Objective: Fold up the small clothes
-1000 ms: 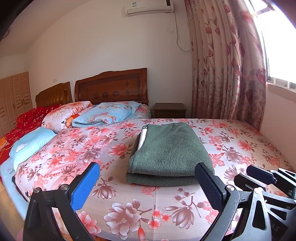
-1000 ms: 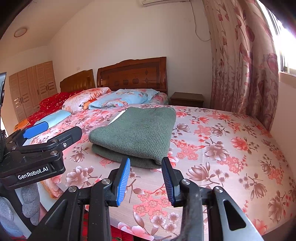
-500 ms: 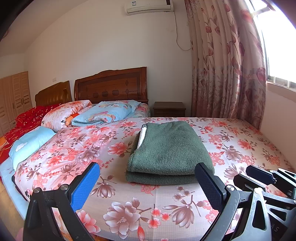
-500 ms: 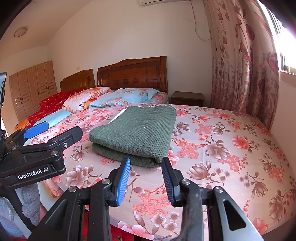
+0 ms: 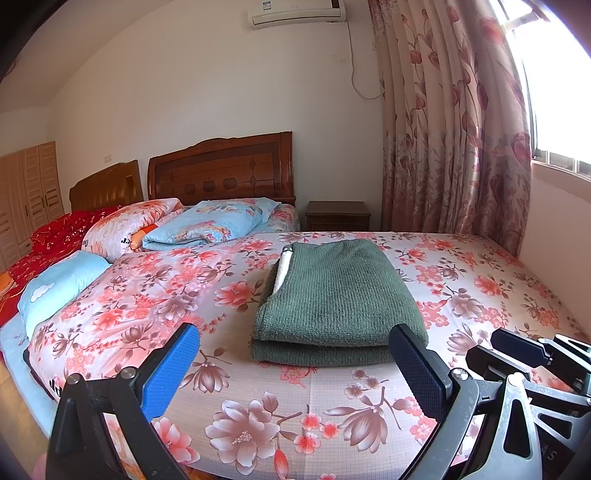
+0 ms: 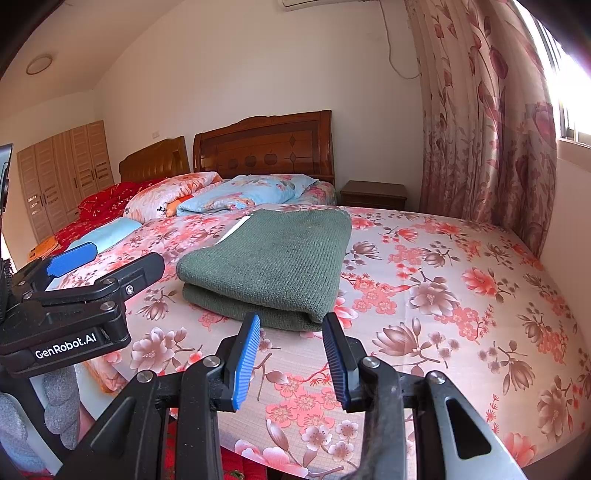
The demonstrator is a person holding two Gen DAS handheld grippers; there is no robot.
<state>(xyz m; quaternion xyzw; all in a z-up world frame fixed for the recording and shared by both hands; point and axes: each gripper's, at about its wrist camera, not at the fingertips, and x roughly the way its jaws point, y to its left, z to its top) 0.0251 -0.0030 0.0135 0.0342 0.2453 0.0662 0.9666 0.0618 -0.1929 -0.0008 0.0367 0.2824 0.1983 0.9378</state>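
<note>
- The folded green knit garment (image 5: 338, 299) lies flat on the bed (image 5: 480, 280), doubled over so two thick layers show along its near edge.
- A strip of white lining (image 5: 282, 269) peeks from the garment's side at 9 o'clock in the left wrist view.
- The left claw (image 5: 293, 369) hangs wide open above the bed's near end, gripping nothing, its blue pad (image 5: 170, 369) at 8 o'clock and its dark pad at 4 o'clock of that view.
- Between those spread fingers the garment's near fold sits at 12 o'clock, apart from both pads.
- The right claw (image 6: 291, 354) is partly open with a narrower gap and is empty; its fingertips frame the garment's near right corner (image 6: 310, 317) without touching it.
- In the right wrist view the left claw's black body, lettered GenRobot.AI, fills 9 o'clock, with a grey gloved hand (image 6: 61, 402) under it.
- In the left wrist view the right claw's dark frame pokes in at 4 o'clock, low beside the left claw.
- The bedspread is a pink and red floral print, smooth around the garment.
- Pillows (image 5: 207, 225) in blue and floral covers pile at 10 o'clock before the wooden headboard (image 5: 221, 173).
- A small nightstand (image 5: 338, 216) stands at 12 o'clock, just beside the floral curtain (image 5: 454, 147) at 2 o'clock.
- An air conditioner (image 5: 295, 11) is mounted high on the wall at 12 o'clock.
</note>
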